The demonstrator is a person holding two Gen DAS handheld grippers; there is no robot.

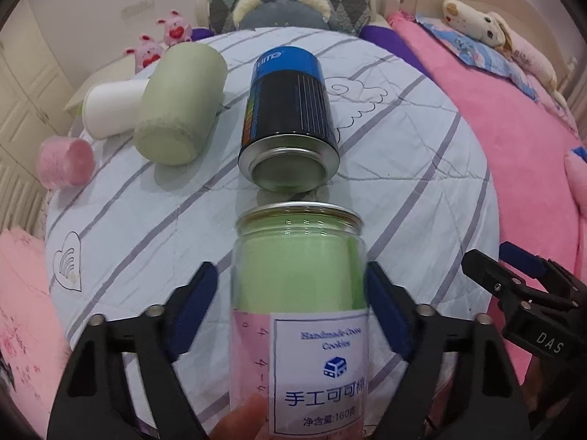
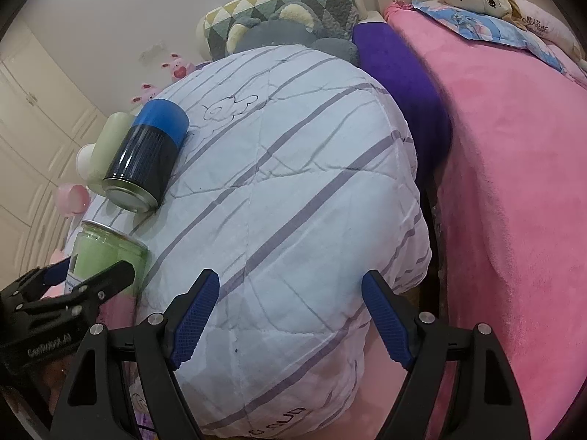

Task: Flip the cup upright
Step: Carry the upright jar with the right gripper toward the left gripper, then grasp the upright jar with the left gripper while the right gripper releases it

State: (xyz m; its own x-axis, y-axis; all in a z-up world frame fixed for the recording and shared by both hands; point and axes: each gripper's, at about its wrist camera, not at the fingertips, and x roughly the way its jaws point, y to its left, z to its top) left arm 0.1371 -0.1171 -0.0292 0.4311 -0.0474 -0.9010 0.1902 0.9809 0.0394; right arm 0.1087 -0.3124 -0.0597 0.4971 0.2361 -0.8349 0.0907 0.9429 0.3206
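Note:
My left gripper [image 1: 293, 293] is shut on a clear jar [image 1: 299, 282] with a green inside and a white label, held lying along the fingers with its metal-rimmed end pointing away; the jar also shows in the right wrist view [image 2: 106, 253]. Beyond it a black can with a blue cap [image 1: 290, 110] lies on its side on the striped quilt [image 1: 403, 168]. A pale green cup [image 1: 179, 106], a white cup [image 1: 110, 106] and a pink cup [image 1: 66, 163] lie on their sides at the left. My right gripper [image 2: 290, 311] is open and empty above the quilt.
A pink blanket [image 2: 513, 183] covers the bed to the right. A purple cloth [image 2: 400, 84], a patterned pillow [image 2: 282, 7] and plush toys [image 1: 477, 22] lie at the back. Wardrobe doors [image 2: 33, 139] stand at the left.

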